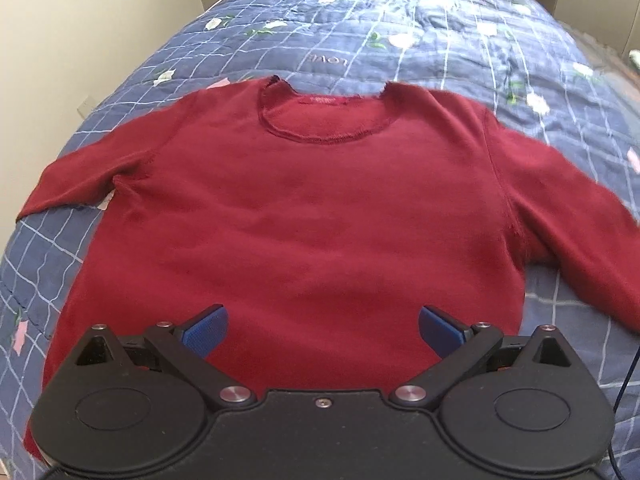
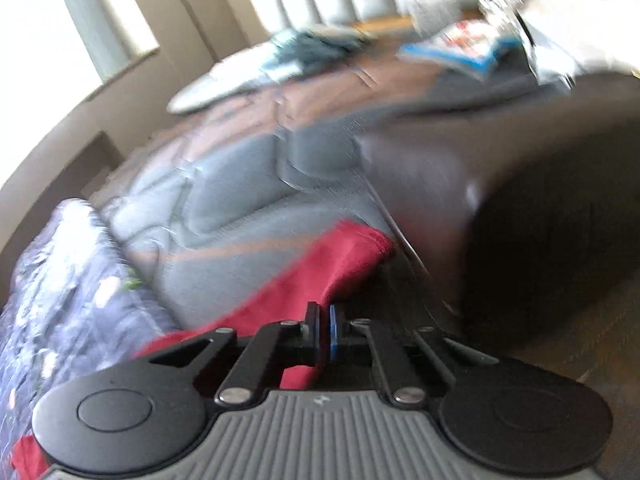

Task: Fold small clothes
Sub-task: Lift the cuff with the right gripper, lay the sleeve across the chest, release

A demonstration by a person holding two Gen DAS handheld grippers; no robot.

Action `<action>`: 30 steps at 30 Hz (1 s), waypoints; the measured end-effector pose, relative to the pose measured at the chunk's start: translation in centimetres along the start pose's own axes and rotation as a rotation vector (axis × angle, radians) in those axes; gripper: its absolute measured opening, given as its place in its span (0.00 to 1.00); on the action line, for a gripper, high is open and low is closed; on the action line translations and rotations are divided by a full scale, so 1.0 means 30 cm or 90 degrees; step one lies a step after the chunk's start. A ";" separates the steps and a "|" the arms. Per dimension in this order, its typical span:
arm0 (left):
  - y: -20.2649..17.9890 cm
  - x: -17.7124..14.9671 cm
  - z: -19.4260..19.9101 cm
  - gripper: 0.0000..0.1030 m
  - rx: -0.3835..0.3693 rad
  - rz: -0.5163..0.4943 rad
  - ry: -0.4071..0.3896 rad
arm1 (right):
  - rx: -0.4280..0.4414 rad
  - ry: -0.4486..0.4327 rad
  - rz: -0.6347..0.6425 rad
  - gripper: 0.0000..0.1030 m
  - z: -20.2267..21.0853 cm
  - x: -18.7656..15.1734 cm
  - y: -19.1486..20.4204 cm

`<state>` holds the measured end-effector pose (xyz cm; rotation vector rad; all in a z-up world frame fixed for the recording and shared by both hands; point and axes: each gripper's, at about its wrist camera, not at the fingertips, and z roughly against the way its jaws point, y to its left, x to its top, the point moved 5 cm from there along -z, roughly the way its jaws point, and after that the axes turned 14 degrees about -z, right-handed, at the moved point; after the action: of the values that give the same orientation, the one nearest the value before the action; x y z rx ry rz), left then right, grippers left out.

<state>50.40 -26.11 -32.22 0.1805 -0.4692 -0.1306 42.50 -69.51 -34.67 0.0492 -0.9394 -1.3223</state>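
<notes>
the red sweater [image 1: 312, 208] lies flat on the blue quilt [image 1: 460, 40], collar at the far side, both sleeves spread outward. the left gripper [image 1: 322, 334] hovers above the sweater's near hem, jaws wide, holding nothing. the right gripper [image 2: 325, 330] is pinched tight on a sweater sleeve [image 2: 320, 272]; that view is blurred.

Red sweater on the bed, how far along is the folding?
Done: the red sweater lies spread face up on the blue quilt, with no fold visible. In hand: the right gripper is shut on red fabric, seemingly a sleeve. The left gripper hovers open over the hem. Left: all the folds.
</notes>
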 end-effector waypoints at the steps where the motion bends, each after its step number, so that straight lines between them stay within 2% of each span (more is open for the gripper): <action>1: 0.018 0.002 0.005 0.98 -0.006 0.006 -0.005 | 0.017 -0.009 0.025 0.05 0.021 0.008 0.036; 7: 0.153 0.043 0.025 0.98 -0.040 0.033 -0.044 | 0.156 -0.032 0.209 0.05 0.171 0.004 0.367; 12: 0.299 0.080 0.022 0.98 -0.055 0.046 -0.067 | 0.264 -0.031 0.341 0.05 0.308 -0.128 0.680; 16: 0.440 0.095 0.020 0.98 -0.061 0.055 -0.079 | 0.349 0.003 0.437 0.05 0.409 -0.351 0.904; 21: 0.620 0.097 0.008 0.99 -0.057 0.075 -0.095 | 0.432 0.069 0.580 0.05 0.500 -0.739 1.079; 25: 0.742 0.082 -0.023 0.99 -0.046 0.093 -0.110 | 0.462 0.124 0.689 0.05 0.516 -1.041 1.114; 28: 0.812 0.061 -0.058 0.99 -0.043 0.112 -0.106 | 0.456 0.172 0.745 0.05 0.522 -1.228 1.063; 30: 0.844 0.045 -0.084 0.99 -0.045 0.121 -0.098 | 0.446 0.191 0.779 0.05 0.511 -1.310 1.010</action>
<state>54.87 -1.26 -28.69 0.0559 -0.6322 0.0258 59.33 -20.55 -30.50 0.1718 -0.8755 0.1649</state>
